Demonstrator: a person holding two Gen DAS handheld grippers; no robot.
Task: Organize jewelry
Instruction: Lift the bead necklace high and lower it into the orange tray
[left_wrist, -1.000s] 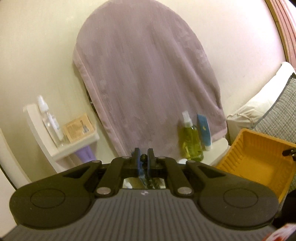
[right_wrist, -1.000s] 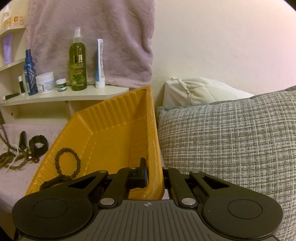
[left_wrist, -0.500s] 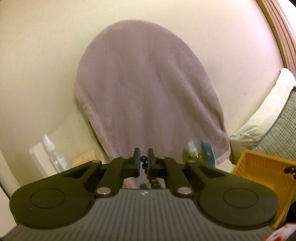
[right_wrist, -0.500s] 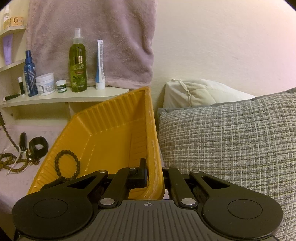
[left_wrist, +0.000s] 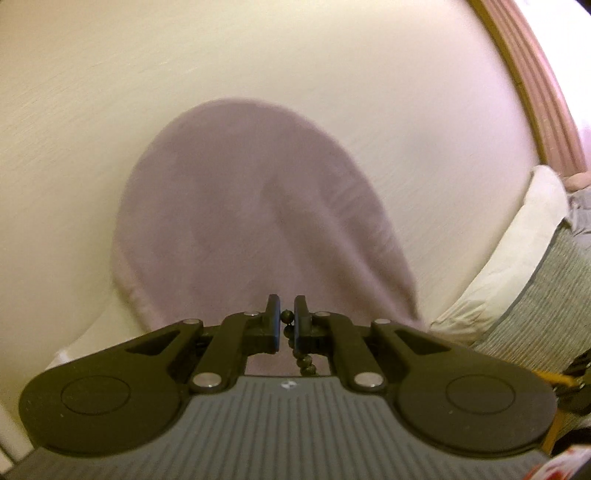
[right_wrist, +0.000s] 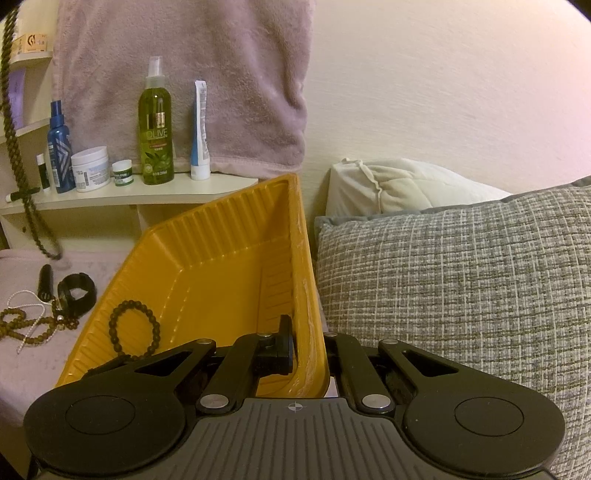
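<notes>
- My left gripper (left_wrist: 287, 320) pinches a beaded necklace (left_wrist: 301, 356), raised high so the strand (right_wrist: 14, 140) hangs free of the bed.
- My right gripper (right_wrist: 308, 343) clamps the yellow tray (right_wrist: 221, 258) rim, tilting it to receive (one bead bracelet (right_wrist: 133, 328) inside).

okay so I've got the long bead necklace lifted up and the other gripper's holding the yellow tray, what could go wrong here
The bead necklace is pinched by only a bead or two in the left gripper, so it could slip out. Its hanging end may snag the jewelry still on the cloth. The tilted yellow tray could let the black bracelet slide.
</notes>
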